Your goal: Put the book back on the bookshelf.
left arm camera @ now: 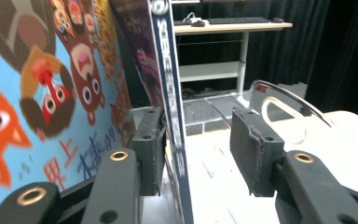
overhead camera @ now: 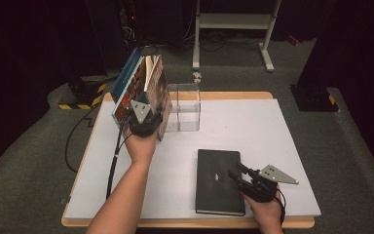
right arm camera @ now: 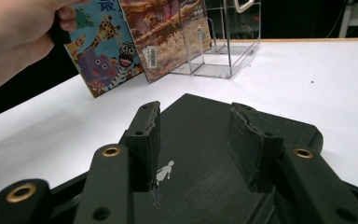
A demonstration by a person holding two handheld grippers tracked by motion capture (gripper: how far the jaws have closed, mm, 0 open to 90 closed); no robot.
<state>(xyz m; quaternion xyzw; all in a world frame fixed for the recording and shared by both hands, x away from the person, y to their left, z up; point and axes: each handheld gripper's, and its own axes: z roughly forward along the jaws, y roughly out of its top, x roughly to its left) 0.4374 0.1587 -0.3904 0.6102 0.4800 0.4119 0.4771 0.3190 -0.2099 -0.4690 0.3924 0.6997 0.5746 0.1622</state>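
The clear plastic box [overhead camera: 184,108] stands at the far side of the white table [overhead camera: 282,141], and everything else can be placed from it. Leaning just to the left of the box are several picture books [overhead camera: 143,92], upright but tilted, their tops tipped away from the box. The left gripper [overhead camera: 145,122] is at the near edge of these books, held in the person's left hand [overhead camera: 140,144].

In the left gripper view, a thin book with a blue spine [left arm camera: 171,107] stands between the jaws. One pad [left arm camera: 150,149] lies against or right beside it, while the other pad [left arm camera: 251,149] stands clear with bare table between, so the jaws are parted and not pressing the book from both sides (whether the near pad truly touches is hard to tell at this angle). A cartoon-animal cover [left arm camera: 42,102] lies outside the jaws, on the side away from the box.

Nearer the person than the box, and slightly to its right, a black notebook [overhead camera: 219,180] lies flat on the table. The right gripper [overhead camera: 239,174] hovers over the notebook's right edge, well apart from the box. In the right gripper view its jaws stand apart with nothing between them, the notebook's dark cover [right arm camera: 205,140] below them.
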